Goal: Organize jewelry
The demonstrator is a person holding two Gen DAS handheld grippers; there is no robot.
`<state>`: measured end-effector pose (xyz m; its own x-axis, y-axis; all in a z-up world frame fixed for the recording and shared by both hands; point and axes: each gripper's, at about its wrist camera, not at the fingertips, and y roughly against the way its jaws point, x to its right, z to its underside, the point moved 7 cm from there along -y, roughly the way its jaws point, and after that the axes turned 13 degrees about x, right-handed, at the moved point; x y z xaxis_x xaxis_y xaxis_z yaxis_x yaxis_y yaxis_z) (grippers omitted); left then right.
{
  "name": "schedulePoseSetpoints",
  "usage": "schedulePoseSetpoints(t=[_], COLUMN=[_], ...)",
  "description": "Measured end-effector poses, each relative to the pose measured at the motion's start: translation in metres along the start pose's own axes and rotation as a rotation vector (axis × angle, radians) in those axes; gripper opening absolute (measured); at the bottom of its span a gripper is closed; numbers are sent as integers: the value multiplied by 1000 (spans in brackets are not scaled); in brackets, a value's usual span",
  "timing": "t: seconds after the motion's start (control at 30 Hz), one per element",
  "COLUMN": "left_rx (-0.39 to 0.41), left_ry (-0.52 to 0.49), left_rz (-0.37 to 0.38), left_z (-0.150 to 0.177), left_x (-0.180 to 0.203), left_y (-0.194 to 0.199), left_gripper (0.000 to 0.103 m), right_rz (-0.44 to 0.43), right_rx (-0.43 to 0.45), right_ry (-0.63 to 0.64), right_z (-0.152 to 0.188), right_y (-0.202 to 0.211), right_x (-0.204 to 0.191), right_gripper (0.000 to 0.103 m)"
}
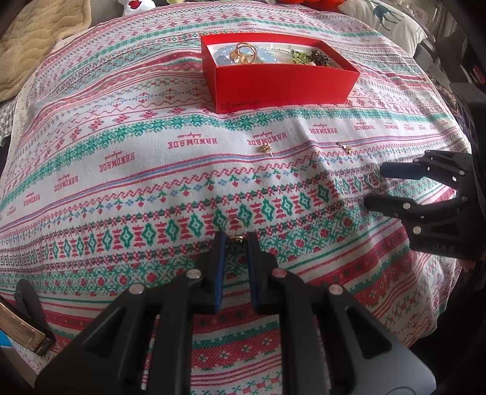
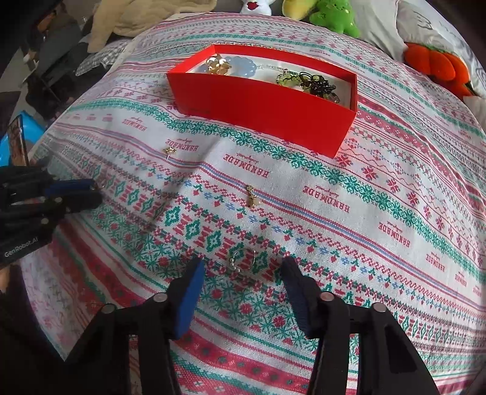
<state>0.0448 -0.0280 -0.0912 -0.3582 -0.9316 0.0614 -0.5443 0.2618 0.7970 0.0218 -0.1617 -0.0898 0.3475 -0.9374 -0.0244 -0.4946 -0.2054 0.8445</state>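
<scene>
My left gripper (image 1: 237, 237) points down at the patterned bedspread (image 1: 121, 170), shut on a small gold hoop earring (image 1: 234, 225) whose loop sticks out past the fingertips. The same gripper (image 2: 95, 191) shows at the left edge of the right wrist view. My right gripper (image 2: 244, 269) stands open with a silver hoop piece with tiny pearls (image 2: 241, 259) lying on the cloth between its blue pads, which do not touch it. It also shows at the right (image 1: 374, 187) around the silver hoop (image 1: 375, 179). A red box (image 1: 282, 85) (image 2: 264, 100) beyond holds beads and jewellery.
Two small gold earrings (image 1: 266, 148) (image 1: 344, 146) lie loose on the cloth between the grippers and the box, also seen in the right wrist view (image 2: 170, 149) (image 2: 251, 196). Plush toys (image 2: 334, 15), a pillow (image 1: 391, 21) and a beige blanket (image 1: 39, 39) ring the far edge.
</scene>
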Motion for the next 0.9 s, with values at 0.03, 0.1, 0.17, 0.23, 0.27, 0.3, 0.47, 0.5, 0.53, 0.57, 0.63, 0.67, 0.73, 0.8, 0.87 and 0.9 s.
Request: schedulePoseSetpoints(t=[0.03,0.1,0.17,0.23,0.27,0.3,0.47,0.5,0.53,0.57,0.63,0.67,0.73,0.8,0.87,0.9], left_rx=[0,0,3,9,11,12,16,18,21,24,31,34,39,42,44,45], left_ry=[-2,-1,5,7,7,7,10,11,13,14,18,20,24,27,29,31], left_rz=[-1,-1,-1,0,0,0,-1,-1,0,1,2,3,3,2,1,0], left_z=[0,-1,-3,-5,-6,-7,-9,-10,-11,-12,-14,-15,-16,-17,-17,-18], left_x=[1,1,2,2,2,3,4,4,4,3,3,3,3,2,2,1], left_y=[0,-1,0,1,1,1,1,2,2,2,4,4,6,7,7,8], left_gripper=[15,15,15,15,15,15,15,15,15,15,15,15,15,15,15,15], right_rz=[-3,-9,-9,-1,3,4,14,15,15,14,13,13,10,9,7,7], right_rx=[0,2,2,1,0,-2,-3,-3,-3,-2,-2,-2,-1,1,6,9], right_ry=[4,11,11,2,-2,-3,9,11,11,10,4,3,-1,-6,-11,-13], right_z=[-1,-2,-5,-8,-10,-13,-18,-19,-20,-17,-18,-18,-19,-19,-19,-20], right_y=[-1,-3,-7,-10,-11,-13,-17,-17,-17,-15,-16,-14,-13,-11,-4,-3], right_x=[-1,-2,-3,-2,-2,1,1,-1,-1,0,1,1,2,4,3,4], right_gripper=[45,35,28,20,16,14,10,9,9,8,8,7,6,6,5,5])
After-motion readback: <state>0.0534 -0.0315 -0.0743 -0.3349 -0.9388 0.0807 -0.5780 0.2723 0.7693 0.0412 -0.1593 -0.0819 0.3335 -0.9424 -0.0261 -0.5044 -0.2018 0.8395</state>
